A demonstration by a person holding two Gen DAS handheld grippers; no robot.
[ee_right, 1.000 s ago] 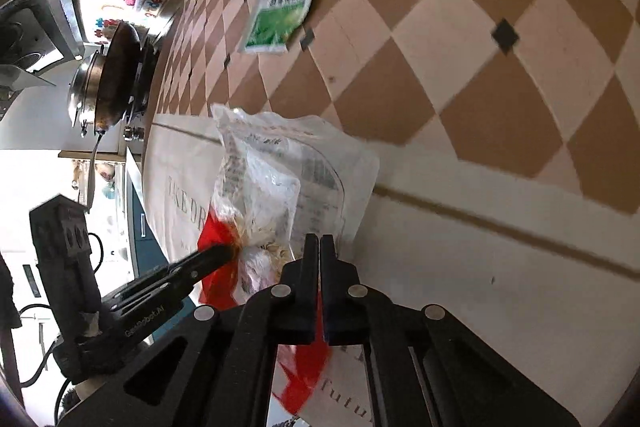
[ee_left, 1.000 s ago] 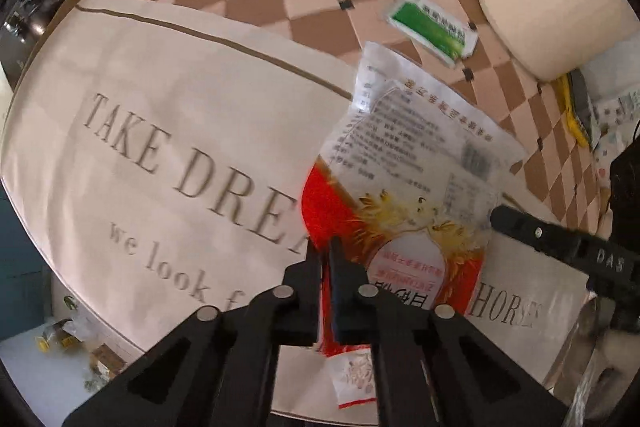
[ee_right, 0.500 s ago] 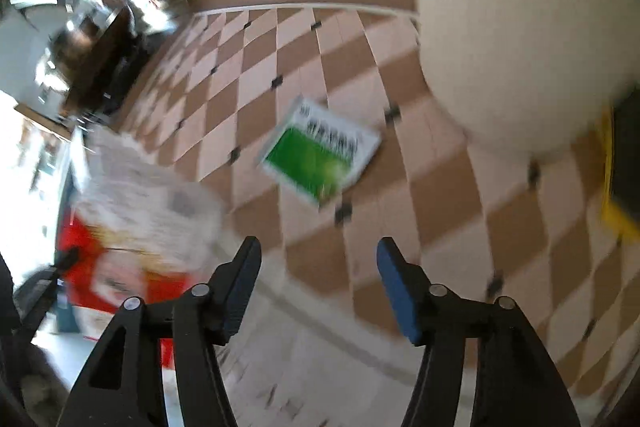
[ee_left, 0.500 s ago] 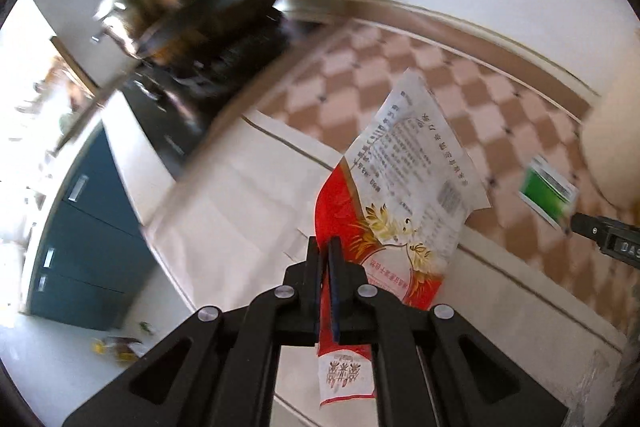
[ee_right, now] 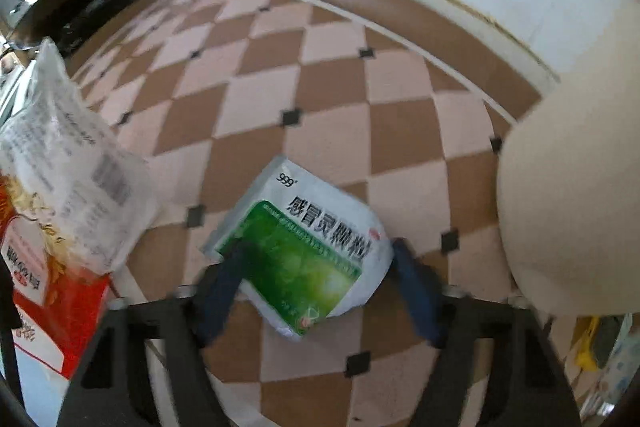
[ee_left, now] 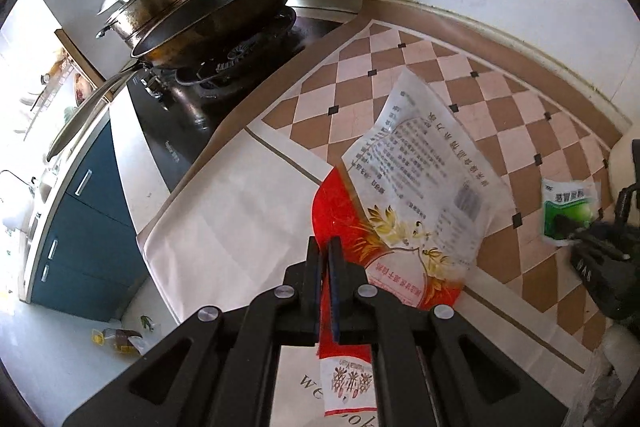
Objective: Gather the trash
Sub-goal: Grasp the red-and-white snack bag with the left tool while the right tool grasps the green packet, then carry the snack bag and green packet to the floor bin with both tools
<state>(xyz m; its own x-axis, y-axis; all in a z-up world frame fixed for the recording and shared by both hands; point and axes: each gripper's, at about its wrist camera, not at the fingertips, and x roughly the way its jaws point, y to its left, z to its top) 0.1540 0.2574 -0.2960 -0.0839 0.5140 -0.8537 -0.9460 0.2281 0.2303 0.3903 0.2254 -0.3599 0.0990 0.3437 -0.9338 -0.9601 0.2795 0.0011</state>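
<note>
My left gripper point(ee_left: 324, 247) is shut on the red lower edge of a red and white plastic food bag point(ee_left: 420, 187). It holds the bag up over the cloth, and the same bag point(ee_right: 60, 167) fills the left edge of the right wrist view. A green and white medicine sachet point(ee_right: 308, 227) lies flat on the checkered mat. My right gripper point(ee_right: 320, 247) points down over it with a blurred blue-padded finger on each side. Its jaws are closing around the sachet, and no firm pinch shows. In the left wrist view that sachet point(ee_left: 568, 207) sits at the far right under a dark finger point(ee_left: 564, 225).
A dark wok point(ee_left: 216, 3) and a lidded pot sit on the gas stove point(ee_left: 240, 67) at the back left. A cream round container point(ee_right: 568, 207) stands close to the right of the sachet. The lettered cloth point(ee_left: 224, 211) overlaps the checkered mat point(ee_left: 400, 67). Blue cabinets point(ee_left: 80, 227) are below.
The right gripper let go of the red and white bag, opened wide, swung right to the green sachet and is now narrower. The left gripper rose and tilted with the bag.
</note>
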